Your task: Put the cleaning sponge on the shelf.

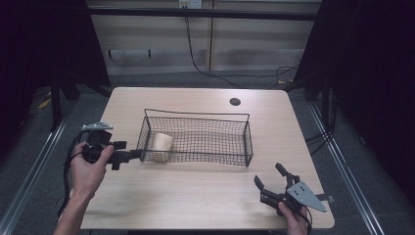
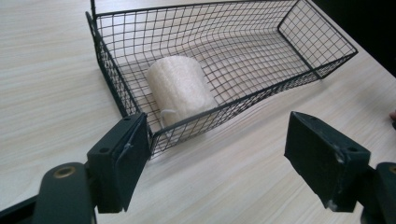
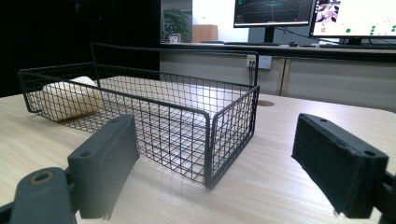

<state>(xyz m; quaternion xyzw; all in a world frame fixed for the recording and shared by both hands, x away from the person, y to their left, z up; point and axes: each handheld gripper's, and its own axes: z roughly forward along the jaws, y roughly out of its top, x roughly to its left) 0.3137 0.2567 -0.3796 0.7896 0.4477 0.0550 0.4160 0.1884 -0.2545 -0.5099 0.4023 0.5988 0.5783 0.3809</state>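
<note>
Left tool [image 1: 128, 155] held low over the desk [image 1: 195, 205] at the left end of the wire basket [image 1: 247, 142], jaws spread wide and gripping nothing; in the left gripper view [image 2: 212, 163] one jaw sits just beside, perhaps touching, the basket's near corner, the other well apart over bare wood.

Inside the basket, at that same left end, a pale roll [image 1: 161, 142] lying on its side, close against the end wall. Surface looks fibrous and slightly coarse in the left gripper view [image 2: 180, 91], like a loofah or a sponge cylinder: probably very light, springy, not slippery, not fragile. Best taken across its round middle with a gentle squeeze; too hard a pinch likely to crush it out of shape, though it should recover. Reaching down from above probably needed, since the mesh walls block any side approach.

Basket itself thin black wire, open-topped, long and shallow, with a raised bar along the far side. Probably light and fairly stiff, yet prone to slide on the smooth desk when nudged. Rim wire or a corner post the natural places to clamp; the mesh offers little for flat pads.

Right tool [image 1: 271, 183] near the desk's front right corner, well apart from the basket, jaws likewise wide open and empty. In the right gripper view [image 3: 212, 172], pointed at the basket's right end, roll visible at the far end through the mesh [image 3: 70, 100].
</note>
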